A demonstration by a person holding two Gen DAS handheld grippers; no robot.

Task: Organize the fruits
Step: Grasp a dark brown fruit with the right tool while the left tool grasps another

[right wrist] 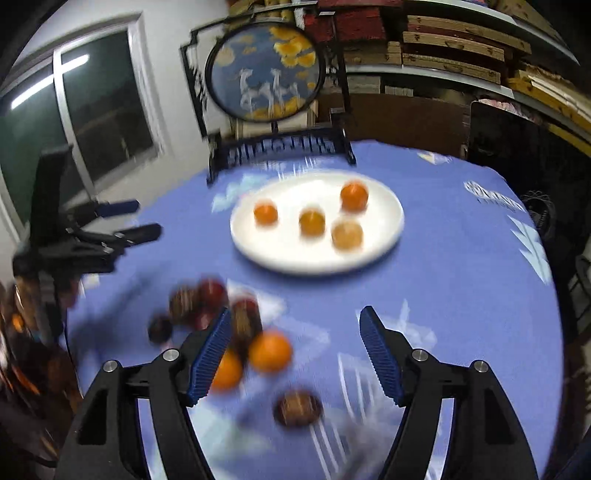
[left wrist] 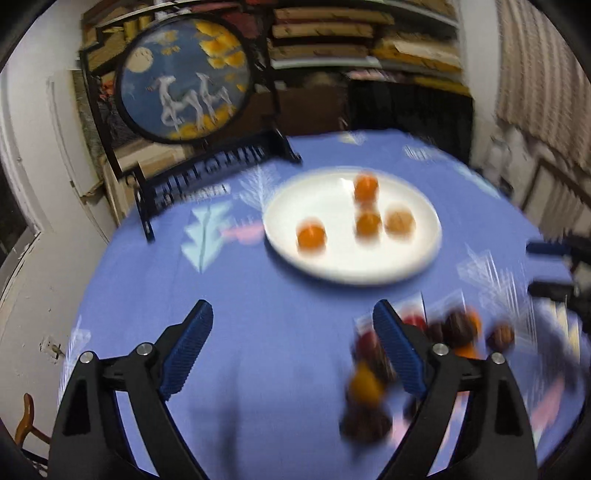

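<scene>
A white plate (left wrist: 332, 262) (right wrist: 280, 254) sits on the blue tablecloth, far of both grippers, and carries several oranges (left wrist: 311, 236) (right wrist: 312, 221). Loose fruit lies nearer: dark red fruits (left wrist: 458, 326) (right wrist: 207, 299), two oranges (right wrist: 269, 350) and a dark brown fruit (right wrist: 297, 406). My left gripper (left wrist: 291, 310) is open over bare cloth, the pile just beyond its right finger. My right gripper (right wrist: 295, 314) is open too; the loose oranges lie by its left finger, untouched. Each gripper shows at the edge of the other's view (left wrist: 546, 266) (right wrist: 147, 219). Everything is motion-blurred.
A round painted screen (left wrist: 184, 77) (right wrist: 264, 74) on a black stand occupies the table's far side behind the plate. Shelves of stacked wood (left wrist: 369, 33) line the back wall. A window (right wrist: 103, 107) is at the left. The table drops off at the right (right wrist: 554, 295).
</scene>
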